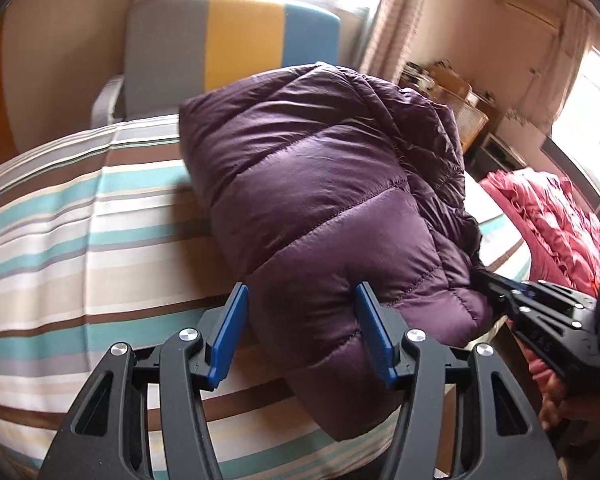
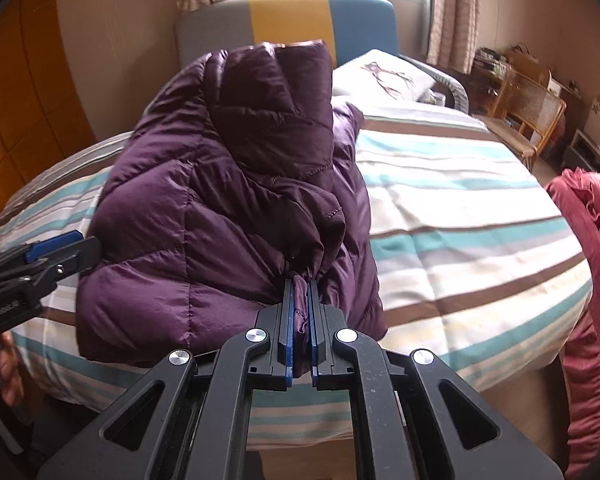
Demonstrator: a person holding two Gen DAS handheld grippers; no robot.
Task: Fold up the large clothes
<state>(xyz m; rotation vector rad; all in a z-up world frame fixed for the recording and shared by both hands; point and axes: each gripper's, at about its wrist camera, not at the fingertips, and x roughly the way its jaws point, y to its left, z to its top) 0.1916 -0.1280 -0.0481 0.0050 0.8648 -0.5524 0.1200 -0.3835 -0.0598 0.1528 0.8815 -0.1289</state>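
Most folding looked done: purple down jacket (image 2: 228,200) lay bundled on striped bed (image 2: 460,208). Right tool (image 2: 300,292) pinched jacket's near edge; left tool (image 1: 300,300) gaped wide around corner. Final tuck remained.
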